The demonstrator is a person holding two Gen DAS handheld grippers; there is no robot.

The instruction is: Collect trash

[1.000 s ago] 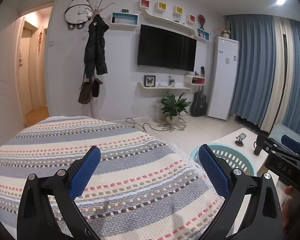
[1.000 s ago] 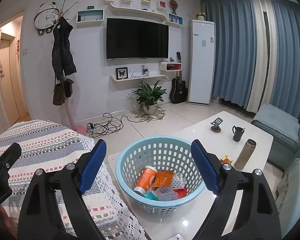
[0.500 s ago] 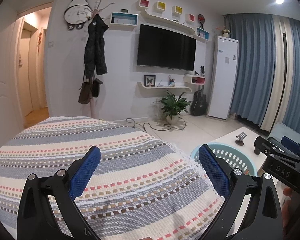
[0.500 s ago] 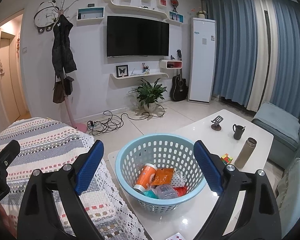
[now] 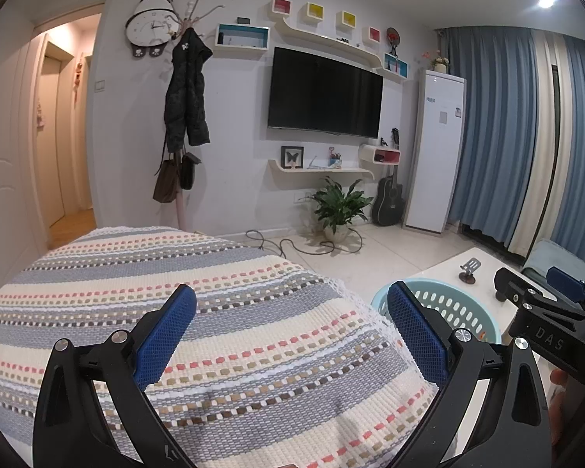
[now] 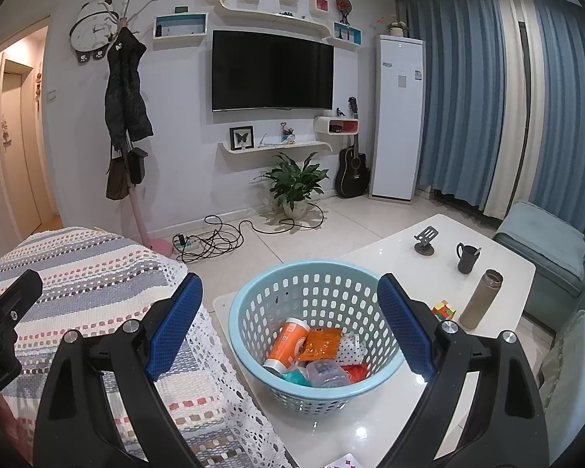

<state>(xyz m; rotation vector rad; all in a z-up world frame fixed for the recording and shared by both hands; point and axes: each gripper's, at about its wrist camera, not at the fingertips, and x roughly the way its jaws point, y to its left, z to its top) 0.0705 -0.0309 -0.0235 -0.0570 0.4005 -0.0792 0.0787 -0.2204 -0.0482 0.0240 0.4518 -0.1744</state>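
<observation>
Living room, white wall with a wall-mounted TV at the far side, blue curtains far right. Near left lies a striped knit blanket; to its right stands a white coffee table.

Task items: a light-blue perforated basket sits on the near left end of the table, just beside the blanket's lace edge. Inside it lie an orange bottle, an orange packet, a clear plastic container and something red and something teal, all piled at the bottom.

Left gripper: jaws spread wide, nothing between them, hanging over the blanket. Right gripper: jaws equally wide, empty, framing the basket from the near side.

Change over the last second: almost none. The basket contents look the same, and both tongs stay open and empty; the right view has drifted only slightly.

Judgement: collection looks finished or nearly so. What remains on the table, a dark mug, a metal flask, a colour cube and a small stand, reads as belongings, not trash. A card edge shows at the near table rim; whether it counts as trash I cannot tell.
</observation>
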